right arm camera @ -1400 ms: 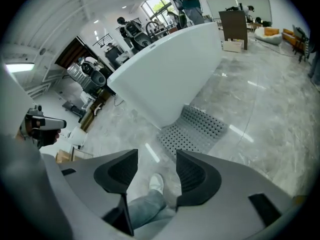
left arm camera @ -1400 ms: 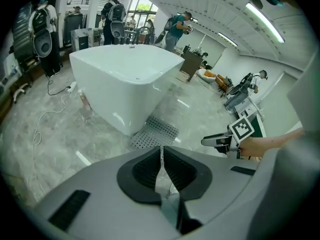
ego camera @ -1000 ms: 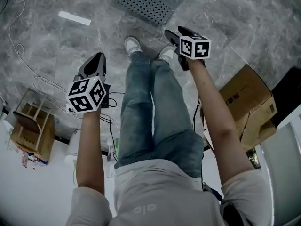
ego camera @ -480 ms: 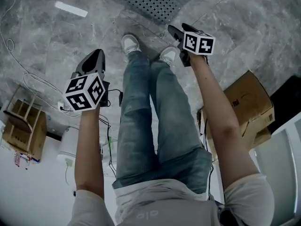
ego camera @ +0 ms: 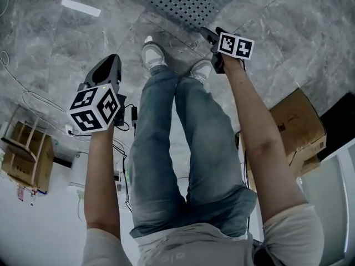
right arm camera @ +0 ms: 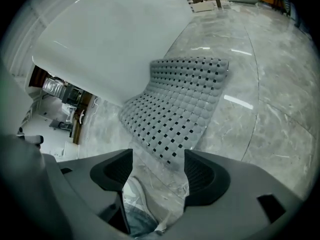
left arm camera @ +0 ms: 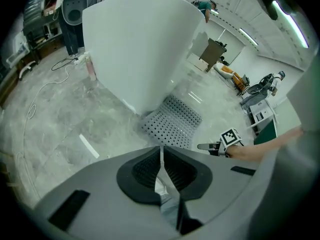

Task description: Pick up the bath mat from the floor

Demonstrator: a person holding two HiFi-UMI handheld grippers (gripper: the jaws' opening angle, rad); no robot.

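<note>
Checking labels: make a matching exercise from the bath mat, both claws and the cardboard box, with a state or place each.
1 bath mat
2 left claw
3 right claw
4 cardboard box

A jaws apart
B lying beyond the shoes
C jaws together
D head view's right side

Pairs: 1-B, 2-C, 3-A, 4-D. The right claw's jaws have just been opening, nothing between them.

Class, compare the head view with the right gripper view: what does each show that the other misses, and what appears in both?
Head view only: the person's arms, the left gripper, and a cardboard box on the right.

Right gripper view only: a close look along the right gripper, whose jaws stand apart and have just been opening with nothing between them, plus a large white surface beyond the bath mat.

Both: the perforated bath mat lying on the marble floor, and a white shoe.
</note>
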